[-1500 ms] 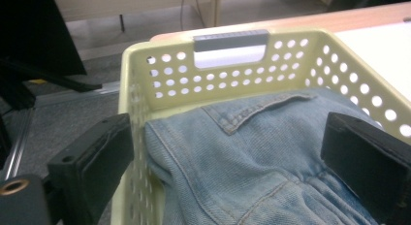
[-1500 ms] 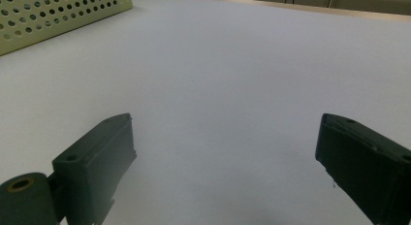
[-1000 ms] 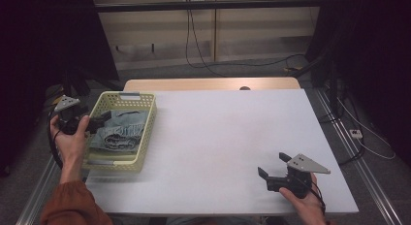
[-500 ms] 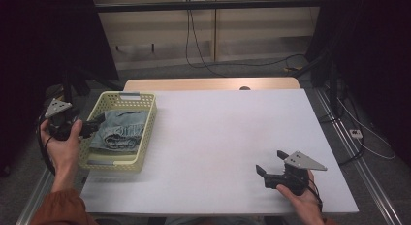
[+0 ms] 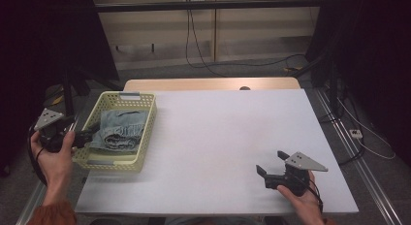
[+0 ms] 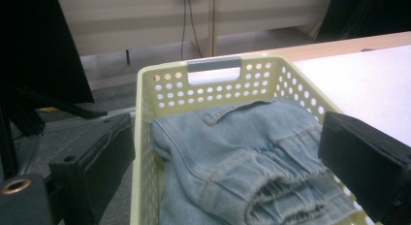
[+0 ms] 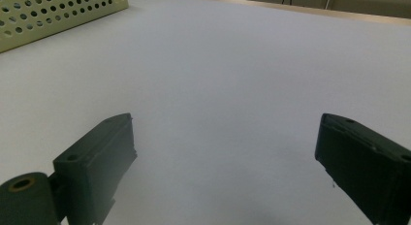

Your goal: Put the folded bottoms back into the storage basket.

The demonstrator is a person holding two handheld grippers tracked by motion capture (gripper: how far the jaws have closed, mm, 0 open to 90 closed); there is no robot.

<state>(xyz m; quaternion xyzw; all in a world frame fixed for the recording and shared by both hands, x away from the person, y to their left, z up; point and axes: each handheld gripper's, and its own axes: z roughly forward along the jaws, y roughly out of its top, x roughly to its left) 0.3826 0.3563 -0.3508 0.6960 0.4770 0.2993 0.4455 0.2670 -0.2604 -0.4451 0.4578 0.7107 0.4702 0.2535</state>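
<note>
Folded denim jeans (image 6: pixel 242 157) lie inside the pale yellow perforated basket (image 5: pixel 145 137) at the worktop's (image 5: pixel 228 137) left edge. Left gripper (image 5: pixel 83 136) straddles the basket's near wall, jaws wide and empty, lined up for the denim. Right gripper (image 5: pixel 271 169) rests low at the front right, jaws spread, holding nothing.

Right gripper (image 7: pixel 228 162): two black jaws spread wide over bare white tabletop (image 7: pixel 232 74). Perforated pale-yellow basket (image 7: pixel 53 11): corner at upper left, well apart.
</note>
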